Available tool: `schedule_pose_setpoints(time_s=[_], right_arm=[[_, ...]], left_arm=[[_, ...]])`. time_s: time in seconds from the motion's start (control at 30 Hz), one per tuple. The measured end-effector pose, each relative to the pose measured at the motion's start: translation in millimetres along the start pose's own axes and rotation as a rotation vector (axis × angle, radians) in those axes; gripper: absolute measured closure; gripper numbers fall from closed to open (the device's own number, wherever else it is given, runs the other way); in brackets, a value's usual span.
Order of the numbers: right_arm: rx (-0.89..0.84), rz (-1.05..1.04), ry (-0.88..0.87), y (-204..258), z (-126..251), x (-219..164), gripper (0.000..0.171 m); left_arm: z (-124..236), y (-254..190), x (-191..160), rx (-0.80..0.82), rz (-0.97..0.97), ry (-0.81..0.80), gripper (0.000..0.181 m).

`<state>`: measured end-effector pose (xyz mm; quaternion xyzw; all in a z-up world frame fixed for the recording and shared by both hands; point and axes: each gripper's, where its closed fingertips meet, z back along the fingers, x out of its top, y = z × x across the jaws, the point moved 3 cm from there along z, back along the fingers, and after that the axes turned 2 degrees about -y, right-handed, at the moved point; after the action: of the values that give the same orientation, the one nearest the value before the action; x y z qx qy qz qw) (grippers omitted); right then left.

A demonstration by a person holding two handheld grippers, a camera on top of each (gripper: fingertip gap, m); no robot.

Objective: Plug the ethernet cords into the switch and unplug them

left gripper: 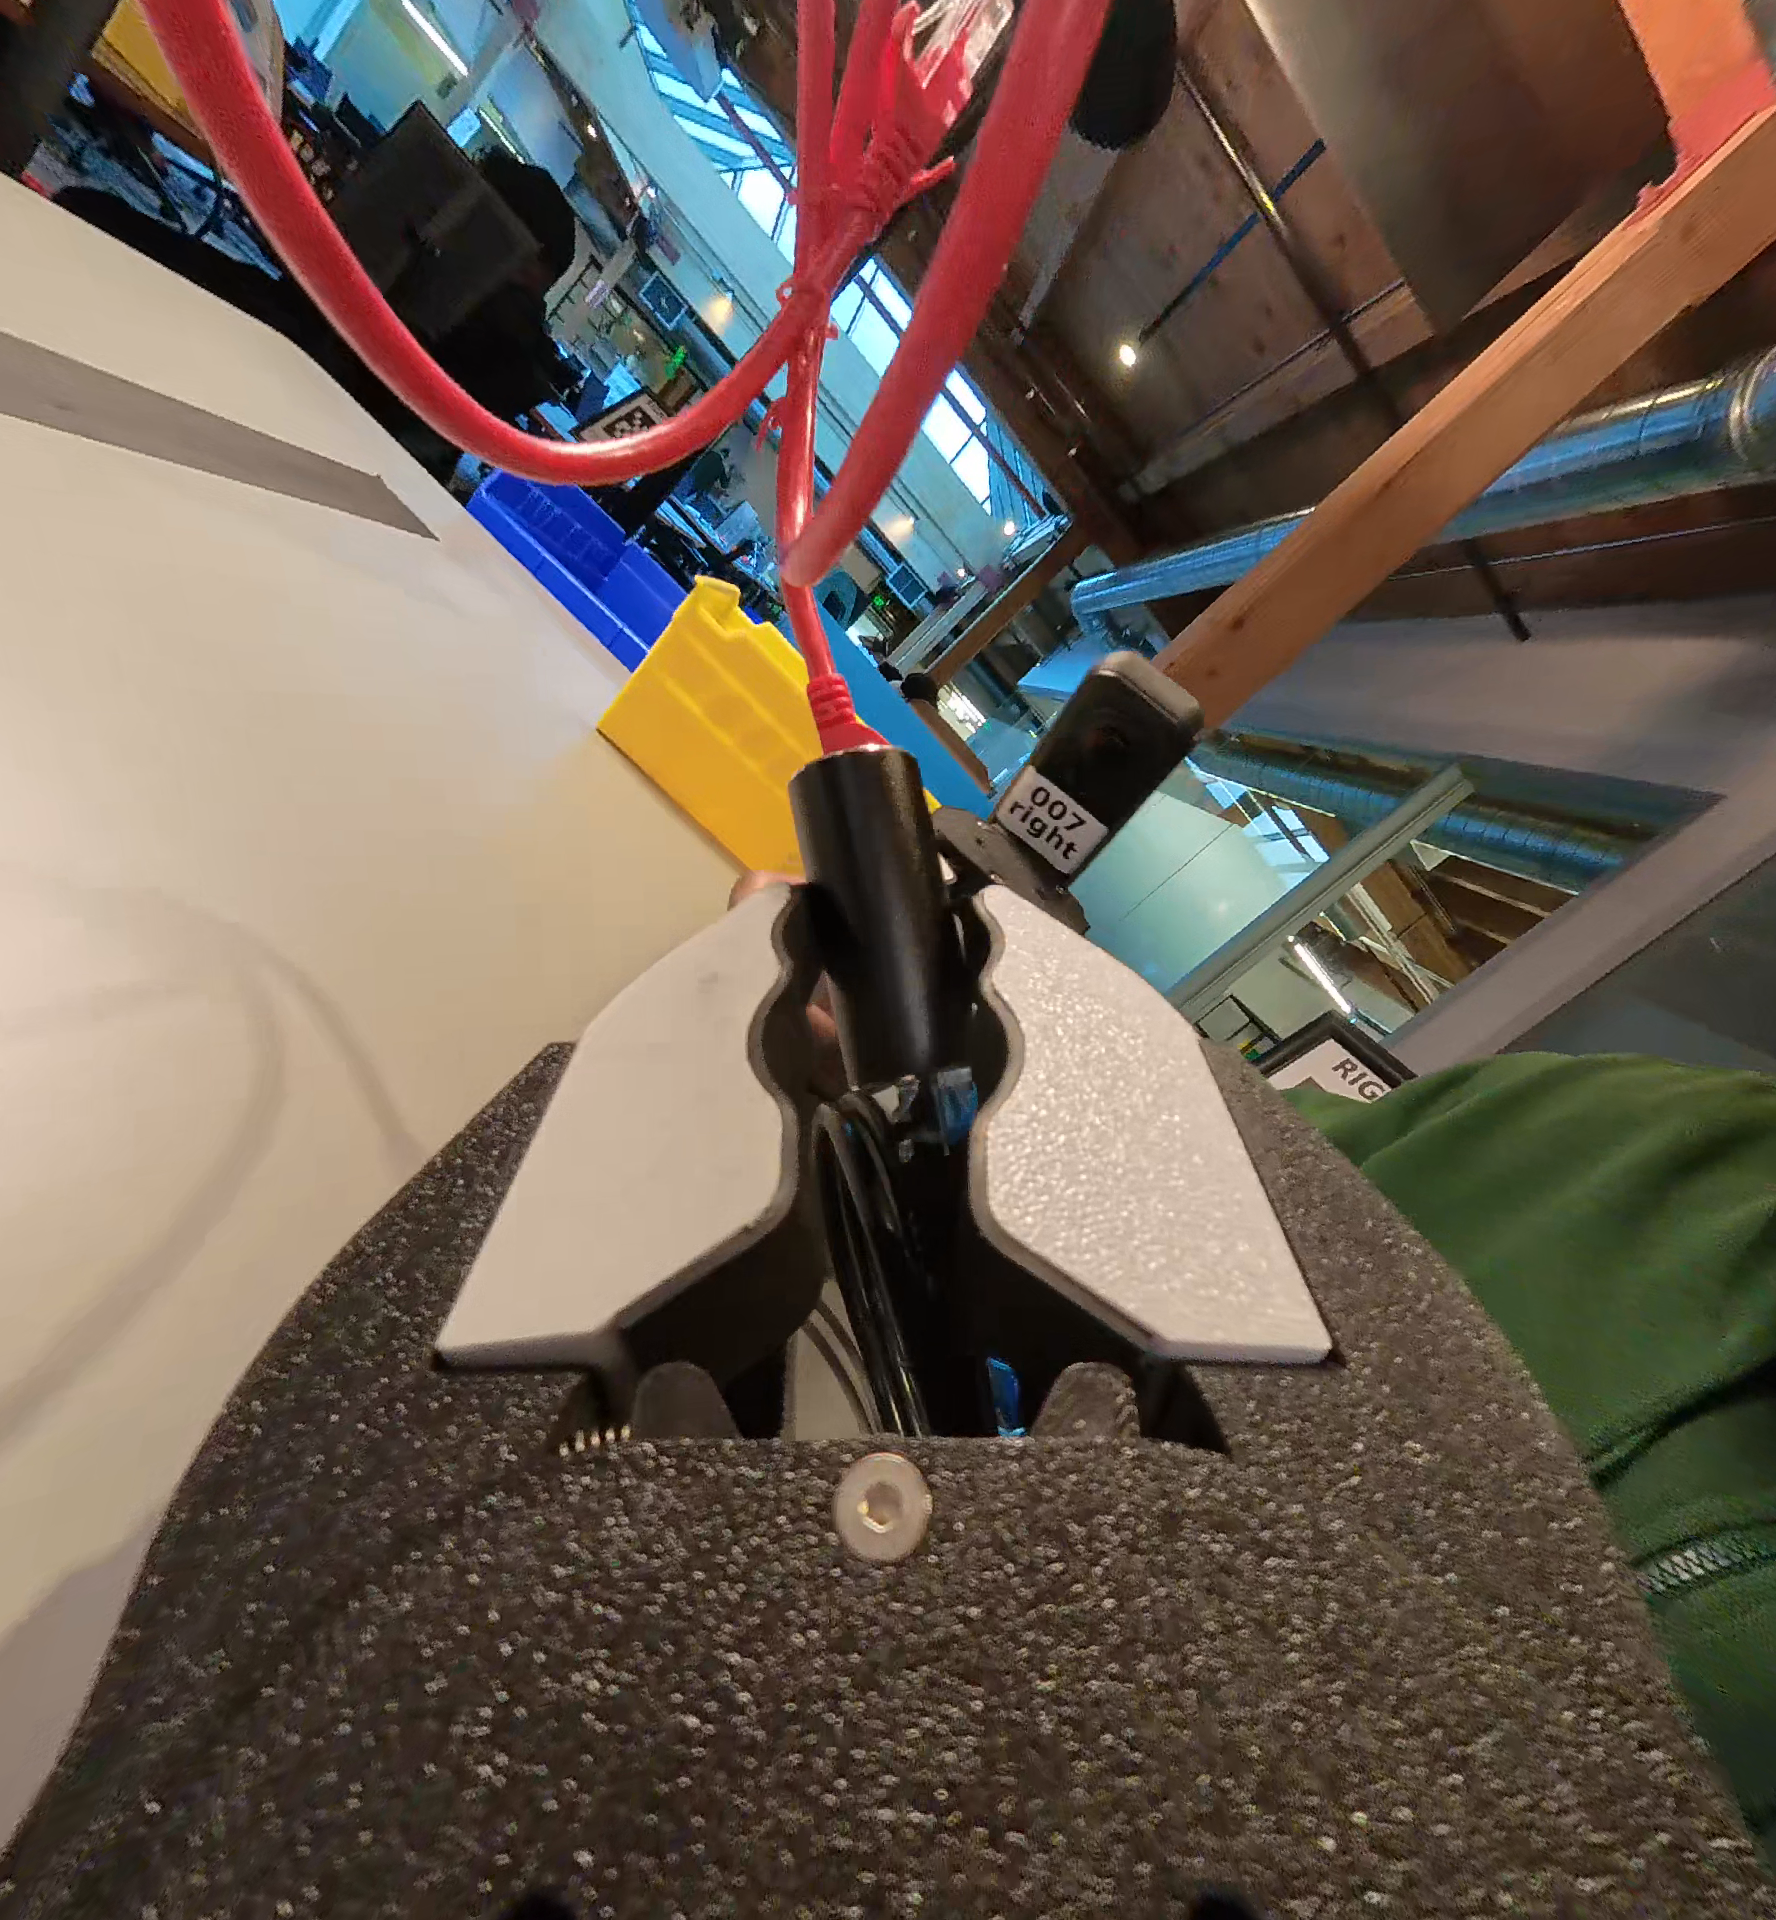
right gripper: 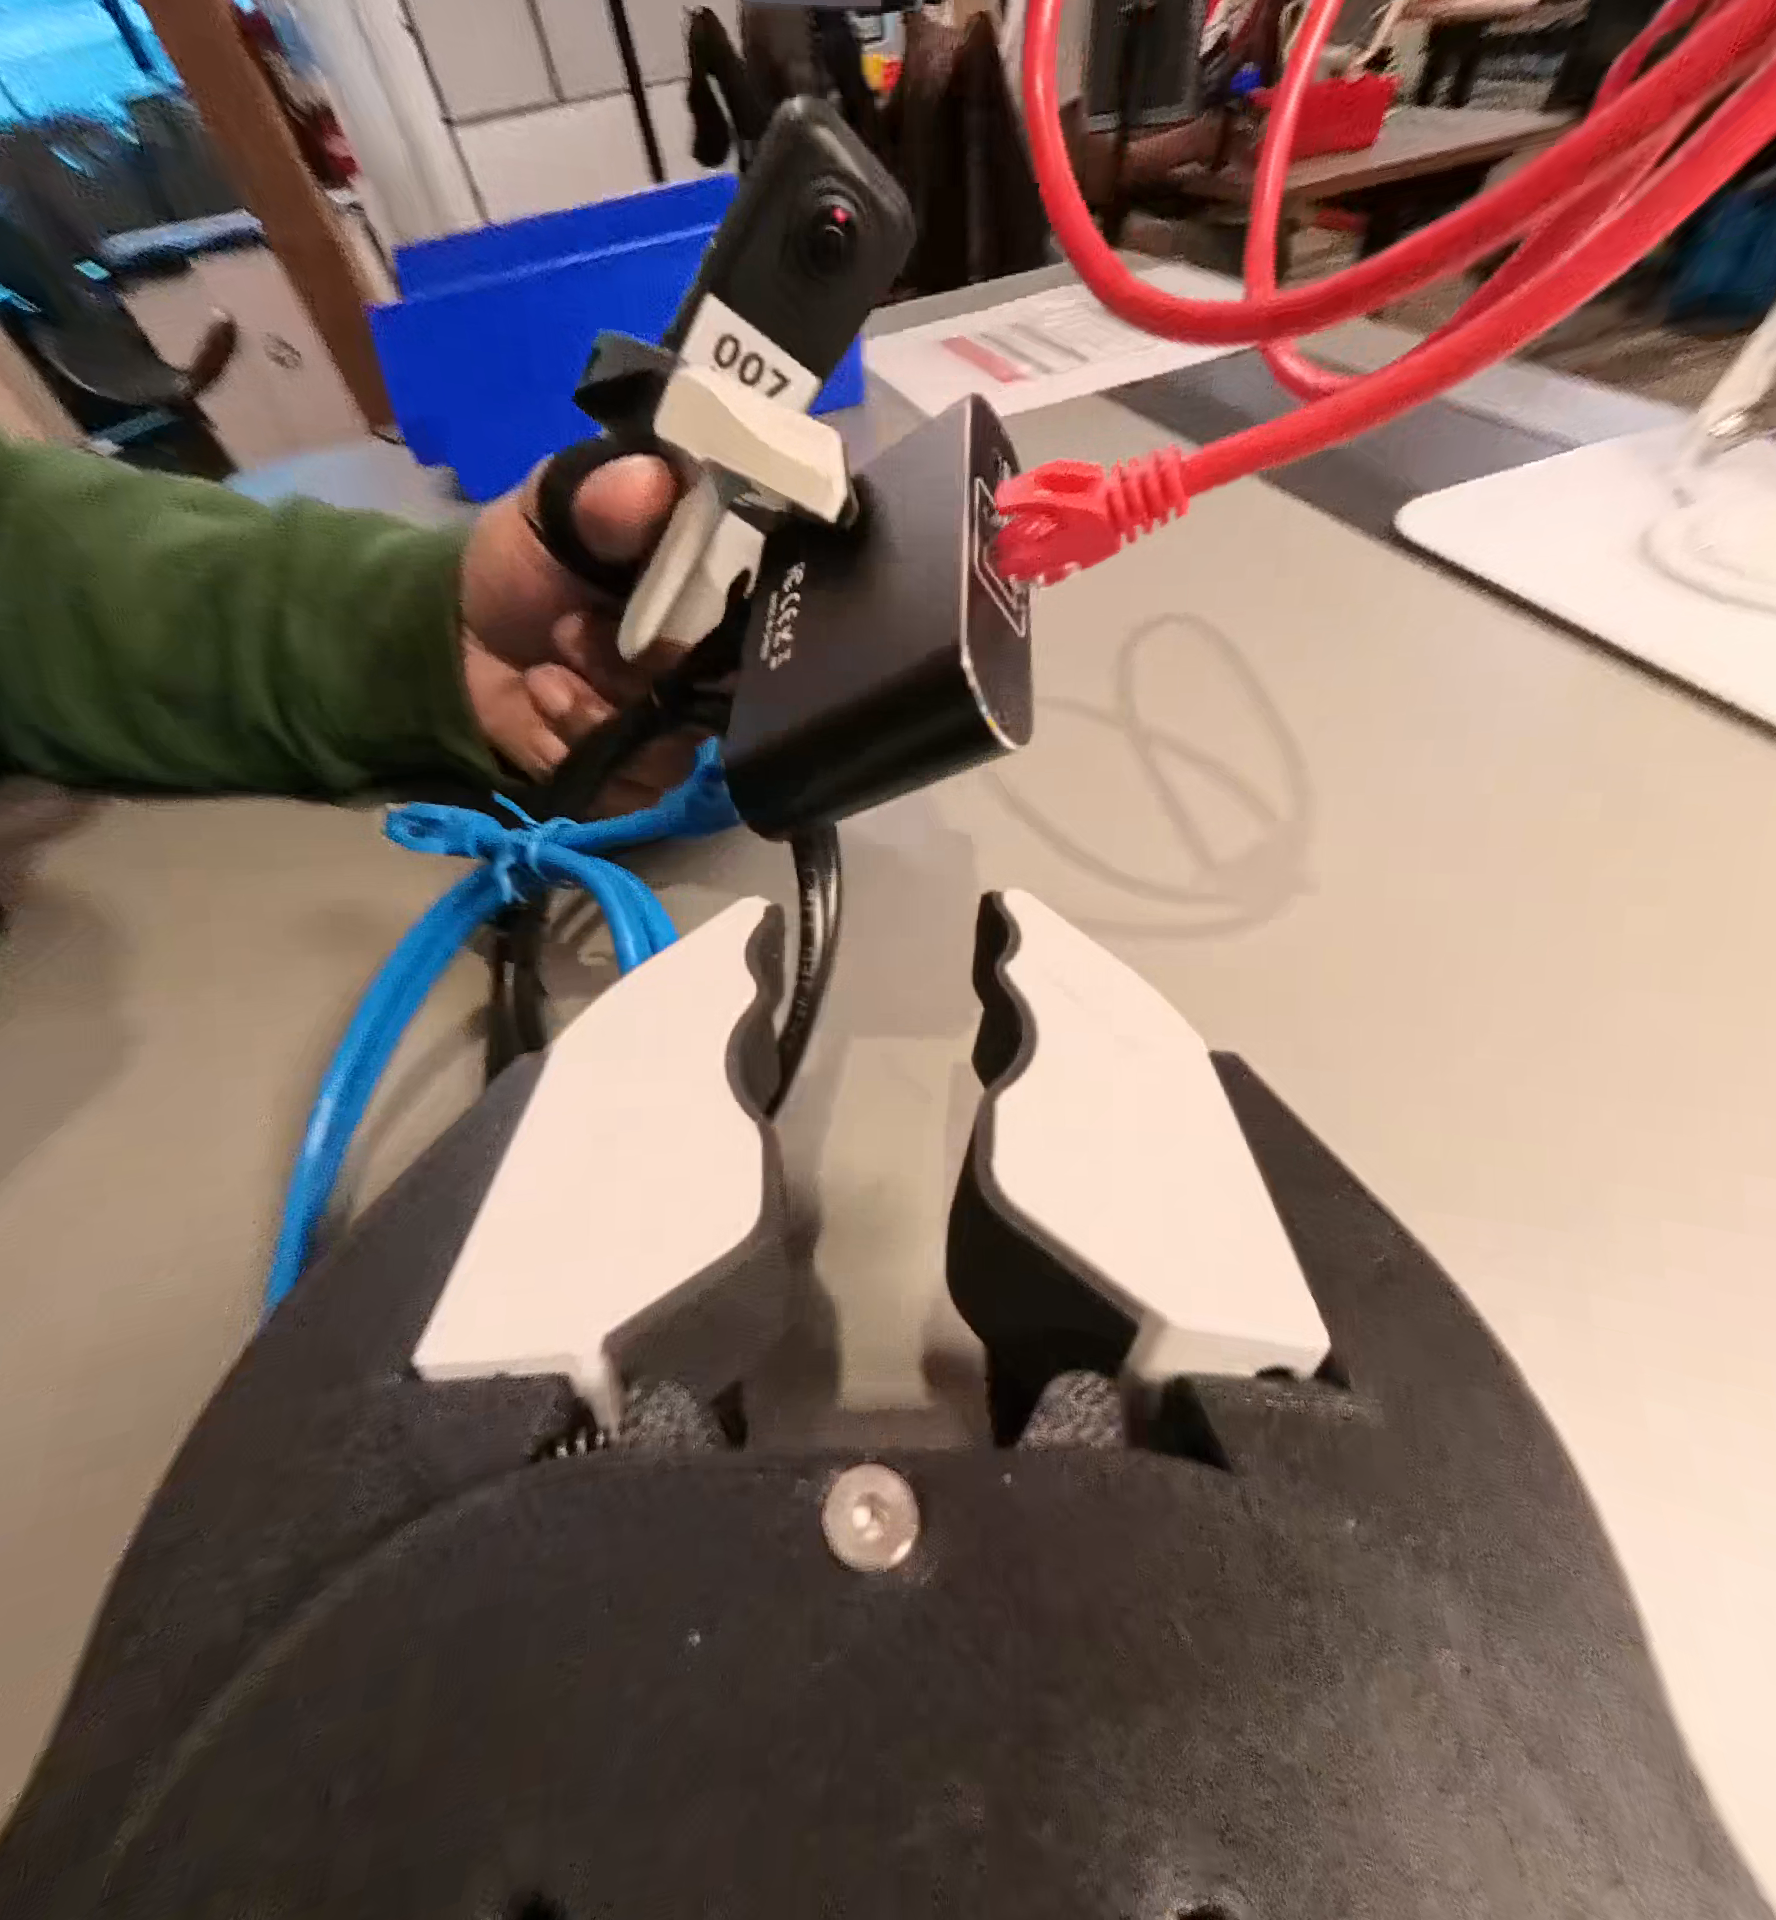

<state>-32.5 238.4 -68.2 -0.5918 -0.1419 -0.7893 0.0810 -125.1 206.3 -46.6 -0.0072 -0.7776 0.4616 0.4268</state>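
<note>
1. Between the jaws of the left gripper [left gripper: 889, 935] sits the black, smooth switch [right gripper: 863, 644], clamped and lifted above the table [right gripper: 1383, 935].
2. Jaws of the right gripper [right gripper: 879, 945] stand apart and hold nothing.
3. Red ethernet cord [right gripper: 1092, 514], with its ribbed plug, is in a port; the blue cord [right gripper: 385, 1018] lies knotted below.
4. Risk: the hanging red loops may pull and twist the switch.

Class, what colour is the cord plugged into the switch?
Red cord, in the black switch; right wrist view shows it best.
</note>
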Motion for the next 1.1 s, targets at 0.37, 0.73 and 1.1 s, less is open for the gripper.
schedule_pose_setpoints(time_s=[0.37, 0.73, 1.1], right_arm=[[0.213, -0.110, -0.029, 17, -4, 4, 0.140], [0.230, -0.023, 0.041, 30, -9, -4, 0.141], [-0.009, 0.054, -0.007, 3, -3, 3, 0.146]], left_arm=[[-4, -5, -14, -0.031, -0.026, 0.139, 0.153], [-6, -14, -46, -0.105, -0.010, 0.426, 0.150], [7, -20, 17, 0.090, -0.344, 0.135, 0.153]])
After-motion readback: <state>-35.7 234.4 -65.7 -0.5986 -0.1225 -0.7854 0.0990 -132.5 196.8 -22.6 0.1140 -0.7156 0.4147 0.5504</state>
